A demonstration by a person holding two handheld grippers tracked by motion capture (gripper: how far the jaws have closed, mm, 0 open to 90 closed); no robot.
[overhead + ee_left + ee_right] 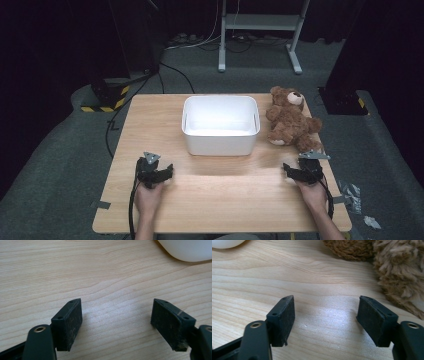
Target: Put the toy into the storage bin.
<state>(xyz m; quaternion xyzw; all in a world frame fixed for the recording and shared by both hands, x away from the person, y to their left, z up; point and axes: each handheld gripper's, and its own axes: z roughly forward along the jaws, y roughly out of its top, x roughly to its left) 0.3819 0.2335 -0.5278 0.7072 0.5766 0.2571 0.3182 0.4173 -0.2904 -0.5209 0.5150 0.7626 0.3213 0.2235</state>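
Note:
A white plastic bin (220, 125) stands at the middle of the wooden table (220, 200), empty as far as I can see. A brown teddy bear (290, 120) lies just right of the bin. My left gripper (167, 172) rests low on the table at the front left, held by a hand, jaws open over bare wood (116, 312). The bin's corner (187, 250) appears ahead of it to the right. My right gripper (287, 170) rests at the front right, just short of the bear, jaws open with nothing between them (325, 312). The bear's fur (402, 272) lies close ahead to the right.
Beyond the table's far edge a grey floor carries cables (200, 42) and the feet of a metal stand (260, 22). A black base with yellow-black tape (107, 95) sits at the far left. Scraps of tape (352, 192) lie on the floor at the right.

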